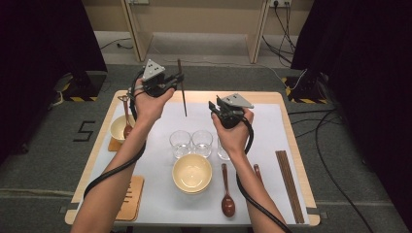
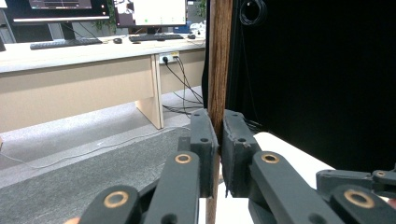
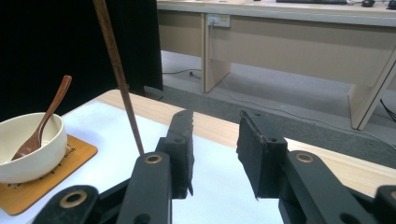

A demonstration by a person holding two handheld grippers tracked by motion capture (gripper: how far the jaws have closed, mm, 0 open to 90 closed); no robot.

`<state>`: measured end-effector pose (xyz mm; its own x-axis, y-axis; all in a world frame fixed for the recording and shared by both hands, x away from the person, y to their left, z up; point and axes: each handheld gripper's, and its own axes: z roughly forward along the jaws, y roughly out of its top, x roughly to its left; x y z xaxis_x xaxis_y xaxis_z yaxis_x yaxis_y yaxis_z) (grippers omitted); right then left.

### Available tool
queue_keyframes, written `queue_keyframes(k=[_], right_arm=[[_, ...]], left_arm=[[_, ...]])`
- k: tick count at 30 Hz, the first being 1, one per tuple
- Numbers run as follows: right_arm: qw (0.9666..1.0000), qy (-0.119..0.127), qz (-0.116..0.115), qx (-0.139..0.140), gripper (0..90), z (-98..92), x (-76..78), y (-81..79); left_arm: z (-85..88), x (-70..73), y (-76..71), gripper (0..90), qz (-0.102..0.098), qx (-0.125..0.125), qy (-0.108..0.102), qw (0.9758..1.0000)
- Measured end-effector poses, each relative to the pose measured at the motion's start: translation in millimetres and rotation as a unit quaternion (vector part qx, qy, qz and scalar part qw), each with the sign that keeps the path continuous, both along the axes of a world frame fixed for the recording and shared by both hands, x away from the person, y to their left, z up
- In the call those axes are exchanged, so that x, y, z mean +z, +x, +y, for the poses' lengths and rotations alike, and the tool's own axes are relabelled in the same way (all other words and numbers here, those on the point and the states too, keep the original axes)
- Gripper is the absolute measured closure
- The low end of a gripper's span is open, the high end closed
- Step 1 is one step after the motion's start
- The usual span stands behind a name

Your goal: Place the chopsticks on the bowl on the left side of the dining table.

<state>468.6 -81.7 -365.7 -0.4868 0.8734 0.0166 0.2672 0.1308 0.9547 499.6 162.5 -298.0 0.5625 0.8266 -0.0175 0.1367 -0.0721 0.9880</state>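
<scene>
My left gripper [image 1: 178, 80] is raised over the far left of the table, shut on a dark wooden chopstick [image 1: 183, 96] that hangs nearly upright, its tip just above the white mat [image 1: 272, 126]. In the left gripper view the chopstick [image 2: 219, 56] runs straight up between the pressed pads of that gripper [image 2: 219, 137]. My right gripper [image 1: 214, 108] hovers near the table's middle, a little to the right of the chopstick. In the right gripper view its jaws [image 3: 215, 140] stand open with nothing between them, and the chopstick [image 3: 116, 70] slants to their left.
Three clear glasses [image 1: 192, 142] stand mid-table behind a cream bowl [image 1: 192, 173]. A wooden spoon [image 1: 227, 191] lies beside it. More chopsticks [image 1: 289, 184] lie at the right edge. At left, a bowl [image 3: 28, 149] holding a spoon [image 3: 44, 121] sits on a coaster; another coaster [image 1: 131, 199] lies front left.
</scene>
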Motion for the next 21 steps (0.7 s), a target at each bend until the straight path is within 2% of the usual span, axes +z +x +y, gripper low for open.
queue_keyframes(k=[21], right_arm=[[0.9998,-0.002,0.007,-0.02,64.8,-30.3,-10.2,-8.0]], left_arm=[[34.8,2.0,-16.5,83.7,-0.007,0.029,-0.003,0.9995]])
